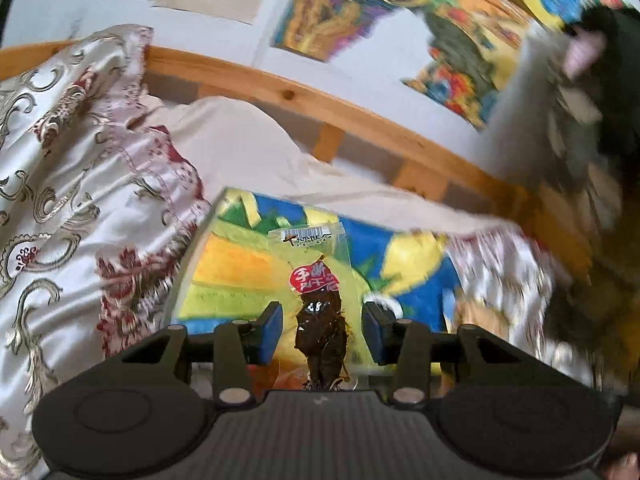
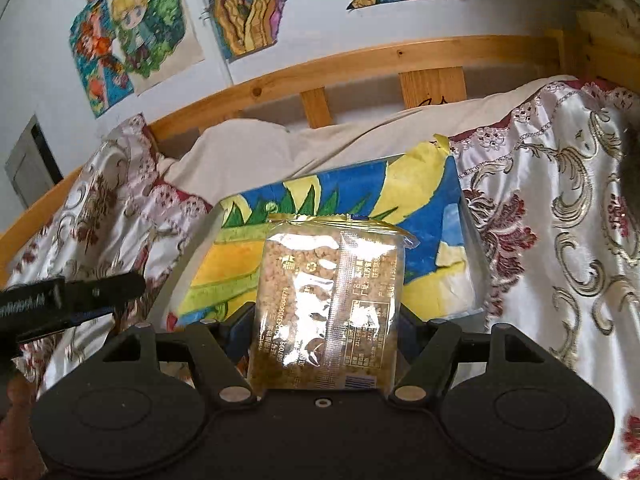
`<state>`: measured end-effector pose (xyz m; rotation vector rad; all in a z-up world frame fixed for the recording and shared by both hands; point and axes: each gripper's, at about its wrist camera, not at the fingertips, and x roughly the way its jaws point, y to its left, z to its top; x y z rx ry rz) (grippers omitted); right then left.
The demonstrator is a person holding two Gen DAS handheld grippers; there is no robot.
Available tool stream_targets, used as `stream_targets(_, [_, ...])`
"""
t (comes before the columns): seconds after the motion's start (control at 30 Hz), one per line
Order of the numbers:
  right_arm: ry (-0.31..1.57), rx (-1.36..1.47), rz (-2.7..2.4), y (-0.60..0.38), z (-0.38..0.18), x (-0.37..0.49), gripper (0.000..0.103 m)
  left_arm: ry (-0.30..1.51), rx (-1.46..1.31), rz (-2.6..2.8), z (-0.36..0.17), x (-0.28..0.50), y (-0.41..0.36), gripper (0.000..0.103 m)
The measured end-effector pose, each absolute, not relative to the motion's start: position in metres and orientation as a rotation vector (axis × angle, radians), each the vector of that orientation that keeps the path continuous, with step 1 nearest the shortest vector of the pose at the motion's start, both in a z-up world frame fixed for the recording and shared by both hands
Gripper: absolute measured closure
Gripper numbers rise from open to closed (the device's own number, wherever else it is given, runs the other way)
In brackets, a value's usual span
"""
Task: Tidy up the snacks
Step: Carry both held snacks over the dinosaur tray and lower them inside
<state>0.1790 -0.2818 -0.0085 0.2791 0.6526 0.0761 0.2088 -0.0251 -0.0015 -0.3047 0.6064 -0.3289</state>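
Observation:
In the left wrist view my left gripper [image 1: 322, 320] is shut on a clear packet of dark dried meat with a red label [image 1: 318, 304], its blue pads against the packet's two edges. The packet stands upright over a flat box painted blue, yellow and green [image 1: 224, 264] that lies on the bed. In the right wrist view my right gripper [image 2: 324, 316] is shut on a wider clear packet of brown crumbly snack [image 2: 320, 288], held above the same painted box [image 2: 432, 208]. The left gripper [image 2: 120, 292] shows at the left edge there, seen side-on.
A satin bedspread with gold scrolls and red flowers [image 2: 552, 232] covers the bed around the box. A plain cream sheet [image 2: 360, 140] lies behind it. A wooden bed rail [image 2: 360, 64] runs along a wall hung with bright paintings [image 2: 248, 12]. A blurred dark shape [image 1: 592, 160] fills the right of the left wrist view.

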Motion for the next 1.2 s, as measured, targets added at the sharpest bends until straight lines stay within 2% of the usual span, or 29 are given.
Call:
stream_targets(0.37, [0.612, 0.315, 0.059, -0.264, -0.022, 0.241, 0.031, 0.55, -0.405, -0.217, -0.012, 0.27, -0.002, 0.056])
stream_targets(0.77, [0.681, 0.26, 0.034, -0.263, -0.057, 0.27, 0.033, 0.635, -0.409, -0.16, -0.049, 0.297, 0.014, 0.056])
stream_targets(0.87, [0.692, 0.26, 0.029, -0.266, -0.063, 0.273, 0.038, 0.649, -0.377, -0.166, -0.053, 0.298, 0.01, 0.056])
stream_targets(1.2, [0.712, 0.261, 0.036, -0.265, -0.069, 0.276, 0.038, 0.73, -0.261, -0.188, -0.064, 0.31, -0.008, 0.055])
